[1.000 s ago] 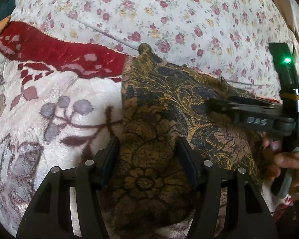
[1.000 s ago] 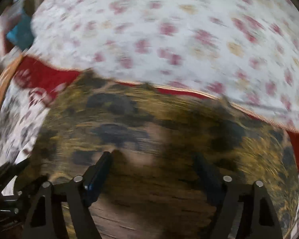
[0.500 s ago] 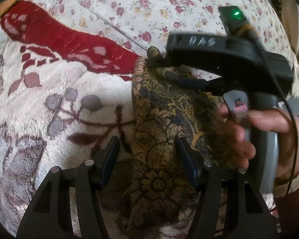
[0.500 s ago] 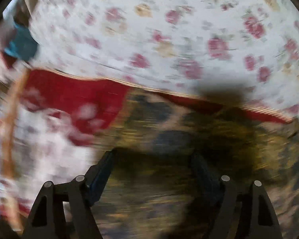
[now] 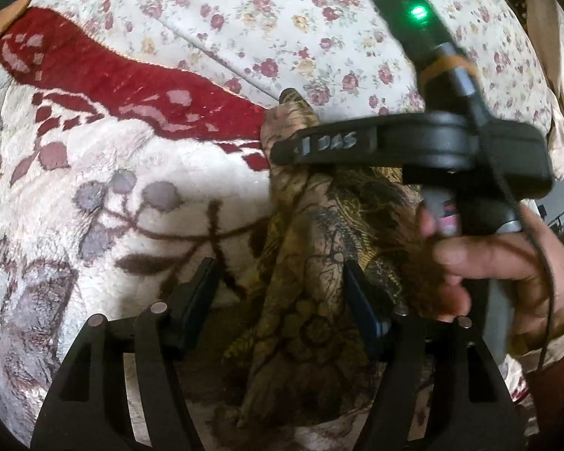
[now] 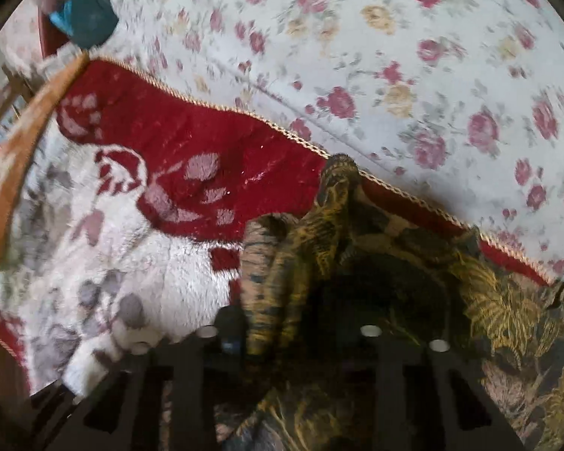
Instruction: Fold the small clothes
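garment (image 5: 312, 263) lies on blanket (image 5: 112, 195), sheet (image 5: 282, 18) behind, between left tongs (image 5: 282, 293).

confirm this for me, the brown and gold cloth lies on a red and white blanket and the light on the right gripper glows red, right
Not quite: the light on the right gripper glows green, not red, as the left wrist view shows. The rest holds: the brown and gold cloth lies on the red and white blanket.

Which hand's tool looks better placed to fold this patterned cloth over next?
Probably right: the right tool is shut on the bunched patterned cloth, ready to carry it. The left tool sits open astride it.
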A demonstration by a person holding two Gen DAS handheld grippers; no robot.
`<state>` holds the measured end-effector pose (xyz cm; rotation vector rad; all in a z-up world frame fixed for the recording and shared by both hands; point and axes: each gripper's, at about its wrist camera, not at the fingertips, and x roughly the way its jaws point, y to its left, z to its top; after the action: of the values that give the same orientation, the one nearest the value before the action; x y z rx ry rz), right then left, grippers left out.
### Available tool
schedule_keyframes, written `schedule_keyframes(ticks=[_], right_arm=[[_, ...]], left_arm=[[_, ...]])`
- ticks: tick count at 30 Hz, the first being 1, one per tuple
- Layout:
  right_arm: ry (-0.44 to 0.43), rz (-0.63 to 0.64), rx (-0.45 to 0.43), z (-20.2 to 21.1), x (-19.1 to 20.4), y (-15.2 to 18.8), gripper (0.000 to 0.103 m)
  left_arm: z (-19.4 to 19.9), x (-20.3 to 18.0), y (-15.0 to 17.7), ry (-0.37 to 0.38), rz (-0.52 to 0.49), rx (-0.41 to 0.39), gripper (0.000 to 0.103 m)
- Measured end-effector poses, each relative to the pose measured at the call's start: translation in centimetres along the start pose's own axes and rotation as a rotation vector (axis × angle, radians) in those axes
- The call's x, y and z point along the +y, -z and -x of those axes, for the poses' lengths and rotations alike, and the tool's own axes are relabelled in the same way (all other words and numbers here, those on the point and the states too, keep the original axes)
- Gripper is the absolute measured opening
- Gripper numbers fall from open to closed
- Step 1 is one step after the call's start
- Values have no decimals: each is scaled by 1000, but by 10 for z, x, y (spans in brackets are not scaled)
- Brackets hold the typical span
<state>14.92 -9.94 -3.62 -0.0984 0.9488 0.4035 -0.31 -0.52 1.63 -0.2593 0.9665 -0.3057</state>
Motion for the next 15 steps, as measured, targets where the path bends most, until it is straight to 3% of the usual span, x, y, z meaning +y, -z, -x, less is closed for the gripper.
schedule_keyframes(ticks=[6,15], right_arm=[[-14,-19,-42,20,-10,11,17],[-24,-44,-37,26,-19,17,17]], left_arm=[[-1,-3,3,69,4,11,67],[-3,-10,2,41,-15,6,66]])
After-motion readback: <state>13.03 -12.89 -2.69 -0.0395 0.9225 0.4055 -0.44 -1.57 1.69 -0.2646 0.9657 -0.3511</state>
